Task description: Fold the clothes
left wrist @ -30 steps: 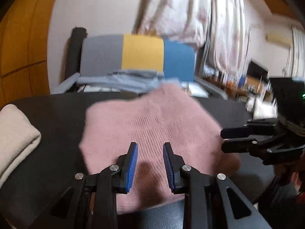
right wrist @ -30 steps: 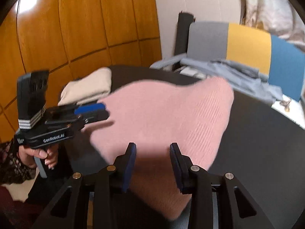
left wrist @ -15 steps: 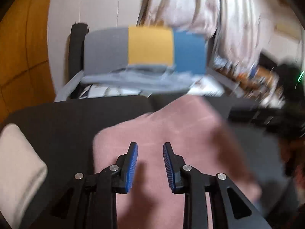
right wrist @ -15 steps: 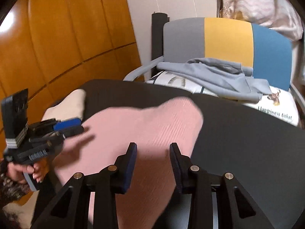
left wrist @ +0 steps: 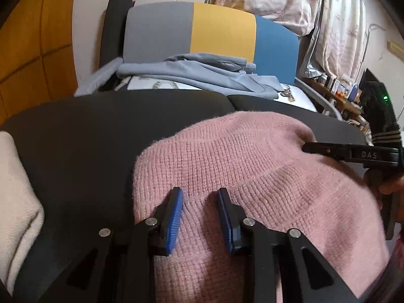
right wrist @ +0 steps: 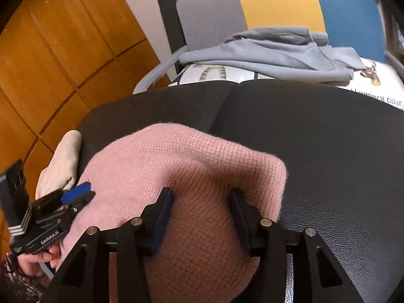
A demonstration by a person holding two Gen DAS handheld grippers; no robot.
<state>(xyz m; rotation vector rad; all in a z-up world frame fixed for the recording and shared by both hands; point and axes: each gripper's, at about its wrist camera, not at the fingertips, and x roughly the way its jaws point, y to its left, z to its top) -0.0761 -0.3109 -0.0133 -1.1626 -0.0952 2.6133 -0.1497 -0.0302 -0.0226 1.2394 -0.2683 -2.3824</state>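
Blue ribbed pads line the left gripper (left wrist: 200,197), whose fingers stand apart over the near left part of the pink sweater (left wrist: 252,181); nothing is held between them. The right gripper (right wrist: 200,197) is open wider, its fingers spread above the sweater's near right corner, the knit bulging up between them without being pinched.

Only the left view shows the curtains (left wrist: 303,5) and a cluttered shelf at far right, along with the right gripper coming in sideways over the sweater's right edge. Only the right view shows the wood wall panels (right wrist: 50,63), a printed cushion (right wrist: 373,78) with a deer, and a hand (right wrist: 38,257) on the left gripper's handle.

The sweater lies folded on a black surface (right wrist: 341,151), toward its near edge. Bare black surface stretches beyond it and to the right; on the left a folded beige cloth (left wrist: 17,202) sits near, with a dark gap between. Behind the table a grey, yellow and blue chair (left wrist: 209,30) carries a grey garment (left wrist: 202,73).

The sweater is a fuzzy waffle knit, rounded at its far fold, with a curved seam across the top.
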